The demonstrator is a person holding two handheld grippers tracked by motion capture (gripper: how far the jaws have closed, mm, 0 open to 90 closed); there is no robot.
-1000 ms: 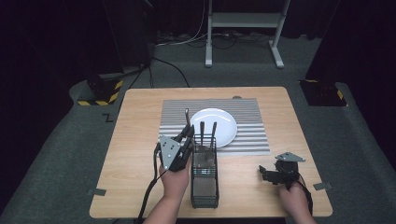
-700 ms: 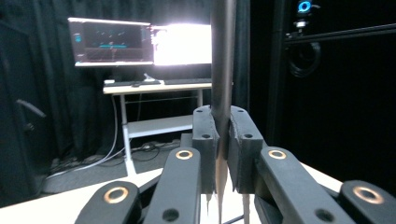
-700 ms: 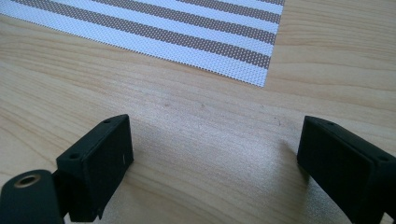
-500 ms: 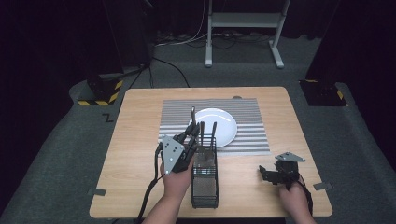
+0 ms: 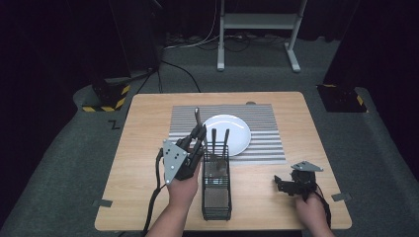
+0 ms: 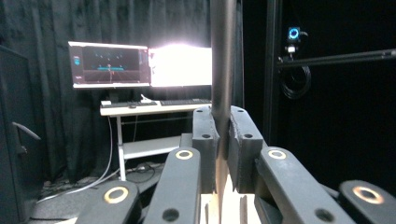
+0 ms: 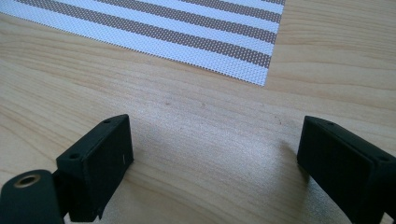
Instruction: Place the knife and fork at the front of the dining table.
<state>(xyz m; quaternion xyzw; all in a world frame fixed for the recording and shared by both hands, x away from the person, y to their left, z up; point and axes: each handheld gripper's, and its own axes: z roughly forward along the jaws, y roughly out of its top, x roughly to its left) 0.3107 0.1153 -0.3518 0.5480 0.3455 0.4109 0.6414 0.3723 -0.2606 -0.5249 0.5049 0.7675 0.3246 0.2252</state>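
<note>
The left gripper (image 5: 197,133) is clamped on a dark utensil (image 5: 196,117), which stands upright just left of the far end of the wire caddy (image 5: 216,195), over the striped mat (image 5: 267,148). Two more utensils (image 5: 220,140) stand in the caddy, near the plate (image 5: 234,131). Well right of the caddy, the right gripper (image 7: 215,163) rests with jaws wide apart, holding nothing.

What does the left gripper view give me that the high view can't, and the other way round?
Left gripper view: the left gripper's pads clamped tight on the dark utensil handle, with lit monitors on a desk beyond.
High view: the mesh caddy with two more utensils, the white plate on the striped mat, and the right gripper resting on the table.
Both: the left gripper holding that utensil upright.
</note>
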